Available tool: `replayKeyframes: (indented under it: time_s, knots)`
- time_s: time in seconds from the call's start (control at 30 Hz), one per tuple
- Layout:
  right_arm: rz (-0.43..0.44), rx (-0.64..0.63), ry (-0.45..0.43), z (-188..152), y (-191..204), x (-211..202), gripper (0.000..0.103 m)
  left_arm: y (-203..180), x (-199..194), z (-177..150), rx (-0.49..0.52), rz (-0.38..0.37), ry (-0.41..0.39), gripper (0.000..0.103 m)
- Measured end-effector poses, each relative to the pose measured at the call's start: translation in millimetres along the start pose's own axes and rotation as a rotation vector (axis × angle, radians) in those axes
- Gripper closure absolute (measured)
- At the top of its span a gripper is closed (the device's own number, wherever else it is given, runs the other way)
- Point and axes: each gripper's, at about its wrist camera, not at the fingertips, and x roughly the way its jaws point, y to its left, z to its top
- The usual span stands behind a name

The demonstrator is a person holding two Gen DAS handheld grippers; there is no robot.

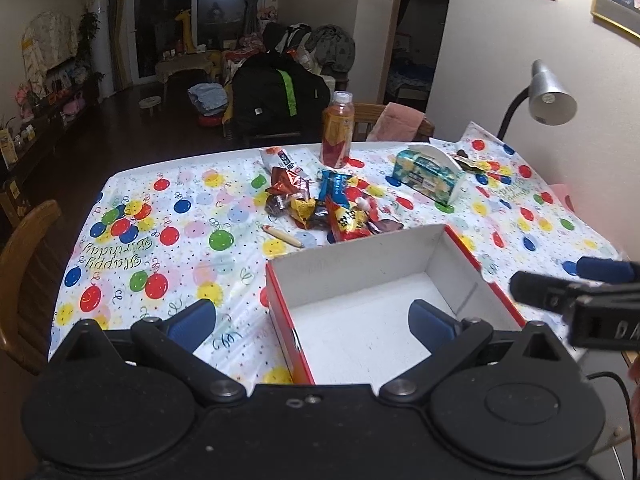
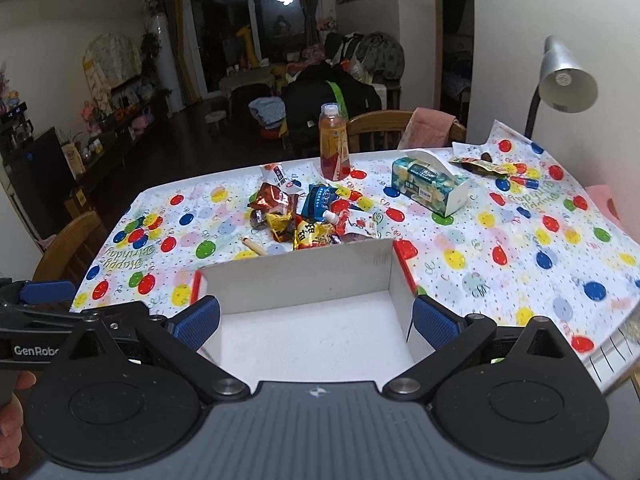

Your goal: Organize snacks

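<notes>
while both tongs (image 1: 312, 322) (image 2: 316, 320) gape wide, the box (image 2: 304, 276) sits between them, snacks (image 2: 304, 220) just past its far edge.

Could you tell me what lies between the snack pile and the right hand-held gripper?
The open red-sided white cardboard box, empty, as the right wrist view shows.

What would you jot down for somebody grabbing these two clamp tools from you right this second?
Left gripper: open, holding nothing, over the near left part of the box.
Right gripper: open, holding nothing, over the near part of the box.
Box: white inside, red outside, nothing in it.
Snack pile: loose packets on the balloon tablecloth, just beyond the box's far wall. A wooden stick lies left of the pile.
Drink bottle stands behind the pile; tissue box to its right.
Done: nothing packed. Left: move each snack into the box.
</notes>
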Motion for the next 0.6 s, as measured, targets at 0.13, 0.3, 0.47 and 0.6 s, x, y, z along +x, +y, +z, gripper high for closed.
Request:
replayKeyframes:
  time_s: [0.13,0.3,0.47,0.6]
  knots:
    - [0.007,-0.023,0.02,21,-19,27,0.0,4,24,15,-0.019,0.016,0.029,0.0]
    - [0.002,-0.053,0.041,48,-45,58,0.0,4,54,35,-0.009,0.049,0.042,0.0]
    - [0.026,-0.04,0.085,82,-69,90,0.0,1,78,59,-0.007,0.055,0.046,0.0]
    - [0.059,-0.043,0.111,110,-82,111,0.0,6,98,79,-0.019,0.072,0.059,0.0]
